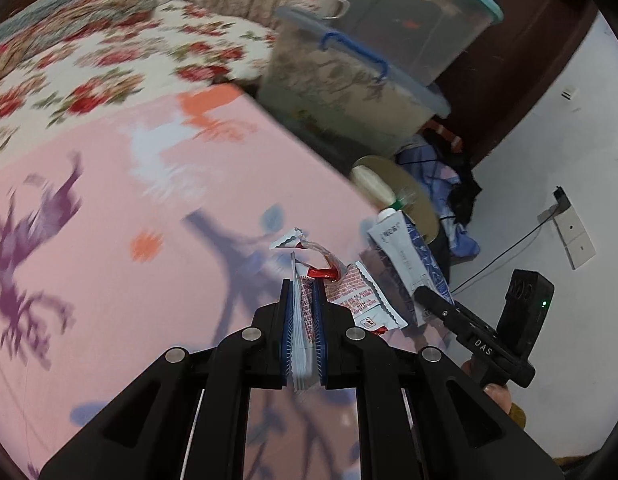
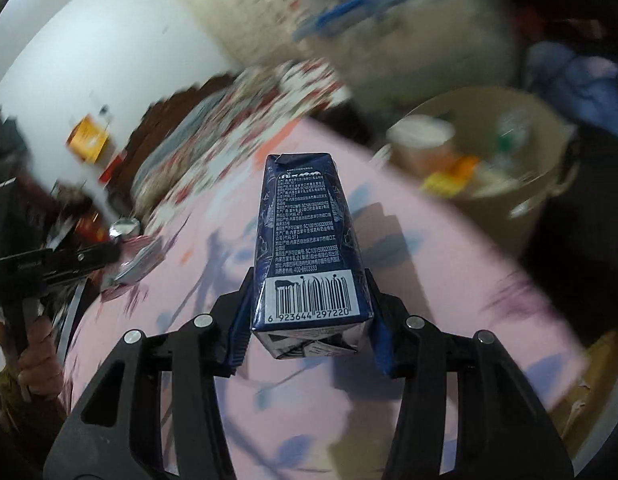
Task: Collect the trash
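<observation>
My left gripper is clamped tight on a thin, crinkly foil wrapper with zigzag edges and a brick-red print, held above the smooth pink sheet. My right gripper squeezes a dark blue carton, a glossy rectangular box with a barcode facing me. Beyond its far end sits a round tan bin, blurred, with litter inside.

Beside the pink cloth sheet, the glossy carton is gleaming; crinkled foil wrappers are shining.
</observation>
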The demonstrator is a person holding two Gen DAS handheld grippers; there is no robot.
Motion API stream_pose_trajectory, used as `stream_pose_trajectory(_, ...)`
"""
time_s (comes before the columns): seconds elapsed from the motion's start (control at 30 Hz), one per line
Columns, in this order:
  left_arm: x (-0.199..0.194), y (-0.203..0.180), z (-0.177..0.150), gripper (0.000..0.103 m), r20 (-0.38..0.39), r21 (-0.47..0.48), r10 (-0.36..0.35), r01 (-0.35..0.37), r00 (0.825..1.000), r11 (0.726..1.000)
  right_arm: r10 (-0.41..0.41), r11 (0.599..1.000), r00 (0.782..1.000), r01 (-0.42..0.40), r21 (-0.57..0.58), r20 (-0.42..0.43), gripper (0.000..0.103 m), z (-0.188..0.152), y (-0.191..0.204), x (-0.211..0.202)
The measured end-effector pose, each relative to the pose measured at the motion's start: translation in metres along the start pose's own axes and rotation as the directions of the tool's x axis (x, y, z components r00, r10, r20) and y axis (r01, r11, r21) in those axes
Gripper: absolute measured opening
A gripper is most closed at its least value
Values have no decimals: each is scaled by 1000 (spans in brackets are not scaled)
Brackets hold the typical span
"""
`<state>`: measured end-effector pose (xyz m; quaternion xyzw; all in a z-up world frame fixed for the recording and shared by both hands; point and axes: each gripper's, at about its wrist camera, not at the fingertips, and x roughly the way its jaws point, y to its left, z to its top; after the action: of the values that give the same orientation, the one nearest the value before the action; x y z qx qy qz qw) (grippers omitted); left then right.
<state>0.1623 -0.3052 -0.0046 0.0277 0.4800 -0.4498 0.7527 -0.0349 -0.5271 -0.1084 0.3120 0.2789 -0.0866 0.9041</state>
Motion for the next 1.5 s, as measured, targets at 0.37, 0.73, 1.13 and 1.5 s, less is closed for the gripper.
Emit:
stream_pose_trajectory(0.37, 104, -108, 97, 9, -80, 136, -71, 81, 994, 987, -253, 966, 965, 248, 67, 68, 51, 84, -95, 12)
stream_pose_trajectory(0.73, 208, -159, 133, 9, -157, 165, -35, 61, 987, 984, -253, 961, 967, 250, 117, 13, 74, 114, -140, 36)
stream_pose_trajectory(1.13, 277, -186, 149, 74, -127, 190, 86, -61, 988, 980, -222, 957, 963, 185, 225, 154, 74, 69, -139, -25)
stream_pose_trajectory(1.5, 205, -150, 96, 75, -108, 173, 39, -20, 993, 985, -150, 971, 973, 112, 209, 176, 74, 33, -96, -44)
